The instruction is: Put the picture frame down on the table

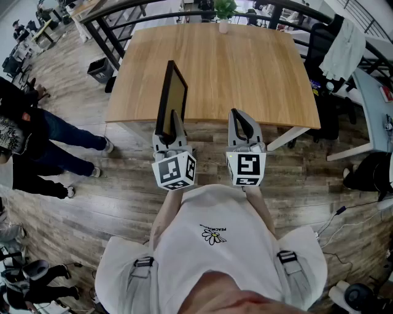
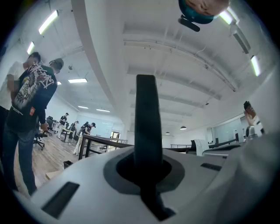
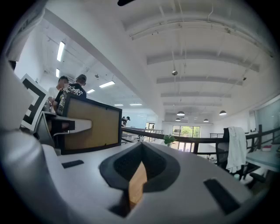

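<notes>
The picture frame, black-rimmed with a brown back, stands upright and edge-on over the near edge of the wooden table. My left gripper is shut on its lower edge. In the left gripper view the frame's black edge rises straight out from between the closed jaws of that gripper. My right gripper is just to the right, shut and holding nothing. In the right gripper view the frame's brown back shows at left, beyond the shut right gripper.
A small potted plant stands at the table's far edge. To the right is a chair with a white garment. People stand on the wooden floor at left, and a dark bin sits near the table's left corner.
</notes>
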`<act>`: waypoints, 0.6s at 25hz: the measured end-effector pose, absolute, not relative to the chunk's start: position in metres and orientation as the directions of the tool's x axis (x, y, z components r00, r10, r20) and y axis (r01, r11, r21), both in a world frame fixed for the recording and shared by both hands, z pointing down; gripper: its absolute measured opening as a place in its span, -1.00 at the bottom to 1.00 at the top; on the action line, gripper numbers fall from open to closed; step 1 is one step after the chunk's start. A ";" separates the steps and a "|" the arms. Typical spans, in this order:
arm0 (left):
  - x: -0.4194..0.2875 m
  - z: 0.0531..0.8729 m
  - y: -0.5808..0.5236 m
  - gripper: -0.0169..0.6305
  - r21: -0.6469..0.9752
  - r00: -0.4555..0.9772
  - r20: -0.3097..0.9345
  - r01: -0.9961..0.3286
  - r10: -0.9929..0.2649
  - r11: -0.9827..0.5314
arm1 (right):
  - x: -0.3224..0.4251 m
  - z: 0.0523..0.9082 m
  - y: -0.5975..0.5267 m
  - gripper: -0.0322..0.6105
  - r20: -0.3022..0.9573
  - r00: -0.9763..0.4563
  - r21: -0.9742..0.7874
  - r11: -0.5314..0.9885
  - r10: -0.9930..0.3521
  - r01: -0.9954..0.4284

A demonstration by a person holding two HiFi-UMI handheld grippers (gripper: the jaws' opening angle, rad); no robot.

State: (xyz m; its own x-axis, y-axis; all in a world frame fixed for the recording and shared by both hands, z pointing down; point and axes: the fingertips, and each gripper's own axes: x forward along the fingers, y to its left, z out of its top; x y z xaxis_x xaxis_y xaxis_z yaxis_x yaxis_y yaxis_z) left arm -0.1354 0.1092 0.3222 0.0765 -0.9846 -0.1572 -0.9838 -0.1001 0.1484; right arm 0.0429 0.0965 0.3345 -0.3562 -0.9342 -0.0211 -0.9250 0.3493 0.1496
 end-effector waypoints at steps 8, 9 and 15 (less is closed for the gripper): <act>-0.148 0.328 0.115 -0.88 0.139 0.073 -0.137 -0.986 -0.988 -0.092 | 0.030 0.340 0.106 -0.87 -0.011 -0.375 0.149 0.369 -0.927 -0.917; -0.148 0.329 0.116 -0.88 0.143 0.076 -0.135 -0.985 -0.988 -0.095 | 0.032 0.341 0.107 -0.87 -0.005 -0.367 0.150 0.362 -0.930 -0.920; -0.137 0.334 0.119 -0.88 0.160 0.093 -0.131 -0.980 -0.987 -0.114 | 0.054 0.352 0.109 -0.87 0.030 -0.354 0.092 0.355 -0.935 -0.930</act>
